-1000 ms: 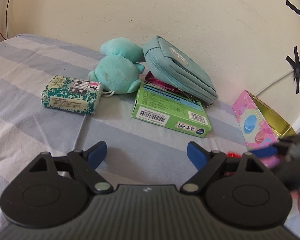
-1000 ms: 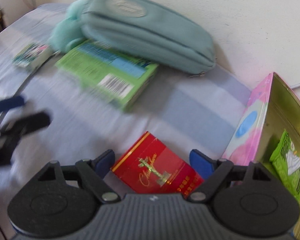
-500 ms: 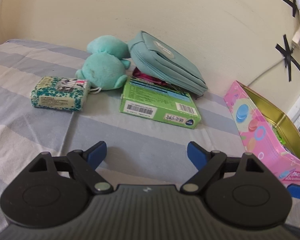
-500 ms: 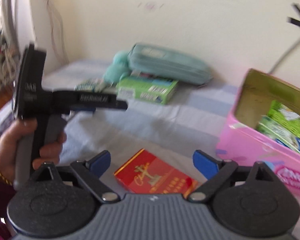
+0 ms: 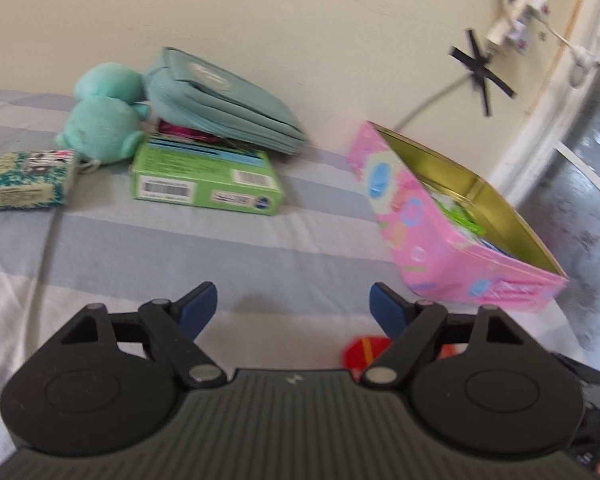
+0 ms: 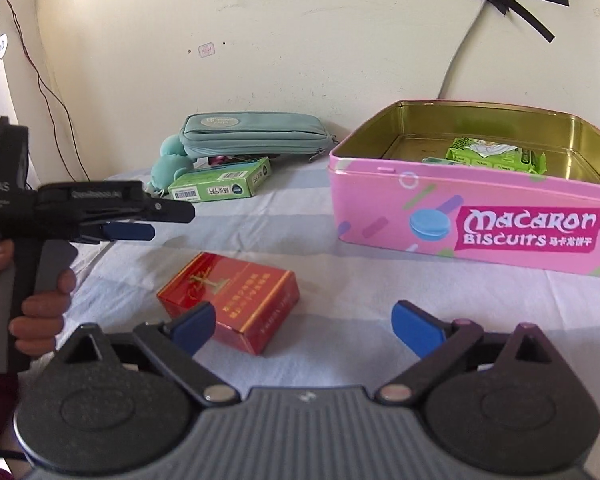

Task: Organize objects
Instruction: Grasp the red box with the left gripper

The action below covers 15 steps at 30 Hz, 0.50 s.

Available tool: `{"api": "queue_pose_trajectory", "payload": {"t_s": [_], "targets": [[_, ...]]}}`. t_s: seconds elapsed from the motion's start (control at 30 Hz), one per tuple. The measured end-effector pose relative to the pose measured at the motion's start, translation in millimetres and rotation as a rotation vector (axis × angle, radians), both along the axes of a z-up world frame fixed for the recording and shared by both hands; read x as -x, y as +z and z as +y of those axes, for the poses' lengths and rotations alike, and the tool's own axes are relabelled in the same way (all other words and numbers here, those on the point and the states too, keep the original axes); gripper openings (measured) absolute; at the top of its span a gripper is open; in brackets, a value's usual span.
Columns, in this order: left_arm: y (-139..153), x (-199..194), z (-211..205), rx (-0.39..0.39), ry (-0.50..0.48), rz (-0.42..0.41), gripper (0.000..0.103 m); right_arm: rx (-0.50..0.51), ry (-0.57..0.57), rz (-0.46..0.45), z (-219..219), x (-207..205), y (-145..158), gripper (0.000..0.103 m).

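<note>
Striped bedsheet [image 6: 340,240], red box [image 6: 230,300] flat, long axis seemingly diagonal

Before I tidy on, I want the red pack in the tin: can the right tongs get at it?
Probably yes: the red pack lies flat just ahead of the open right tongs, nothing over it; it sits left of centre.

Striped bed [image 6: 340,312]: pink tin [image 6: 460,216], red pack [image 6: 232,296], green box [image 6: 220,188], likely more.
</note>
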<state>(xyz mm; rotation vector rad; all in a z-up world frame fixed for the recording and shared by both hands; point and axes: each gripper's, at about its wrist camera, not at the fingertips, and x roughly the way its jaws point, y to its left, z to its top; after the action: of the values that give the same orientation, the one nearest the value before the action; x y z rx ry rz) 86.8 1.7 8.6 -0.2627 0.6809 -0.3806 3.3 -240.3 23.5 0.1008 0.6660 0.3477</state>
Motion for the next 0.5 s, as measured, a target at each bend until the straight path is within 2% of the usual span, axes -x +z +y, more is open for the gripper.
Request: {"api": "queue_pose_trajectory", "payload": {"t_s": [0.13, 0.27, 0.37, 0.4, 0.43, 0.5], "targets": [[2.9, 19.0, -12.5, -0.025, -0.096, -0.001, 0.082, -0.003, 0.061, -0.008, 8.7, 1.7, -4.4, 0.098], [-9.5, 19.8, -30.2, -0.072, -0.147, 0.036, 0.077, 0.052, 0.127, -0.02, 24.7, 0.2, -8.2, 0.098], [-17.0, 18.6, -43.4, -0.064, -0.179, 0.028, 0.067, 0.111, 0.126, -0.048, 39.8, -2.5, -14.0, 0.087], [-15.6, 16.8, -47.6, -0.033, -0.209, 0.048, 0.06, 0.13, 0.13, -0.067, 44.8, -1.8, -14.0, 0.074], [-12.4, 16.1, -51.3, -0.039, -0.192, 0.048, 0.06, 0.134, 0.125, -0.079, 47.4, -2.0, -13.0, 0.069], [0.7, 16.7, -60.0, -0.066, -0.186, -0.003, 0.06, 0.129, 0.096, -0.121, 46.8, 0.2, -10.2, 0.066]]}}
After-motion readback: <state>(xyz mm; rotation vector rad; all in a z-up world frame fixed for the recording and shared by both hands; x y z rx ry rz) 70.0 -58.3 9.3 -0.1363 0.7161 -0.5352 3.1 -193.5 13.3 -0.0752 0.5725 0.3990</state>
